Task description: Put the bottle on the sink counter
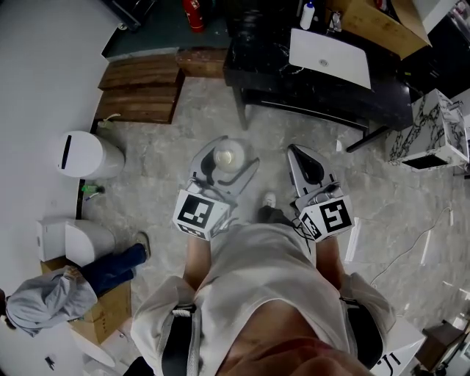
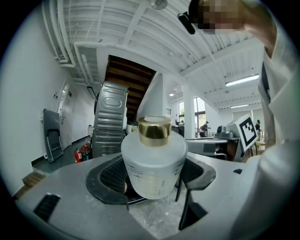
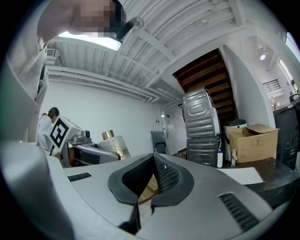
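The person stands on a grey marbled floor with both grippers held out in front of the body. The left gripper has its fingers closed on the bottle: a squat, frosted white bottle with a gold cap, upright, its lower body pressed between the dark ribbed pads. In the head view the bottle hangs above the floor, well apart from the black table that lies ahead.

A white rectangular sink sits on that table, with a small white spray bottle and a cardboard box behind it.

The right gripper is just beside the left one. Its fingers are drawn together, the pads meeting at their tips with nothing between them.

To the left of the table are wooden steps and a red fire extinguisher. A white bin stands near the wall, and a person in a grey hooded top crouches at the lower left.
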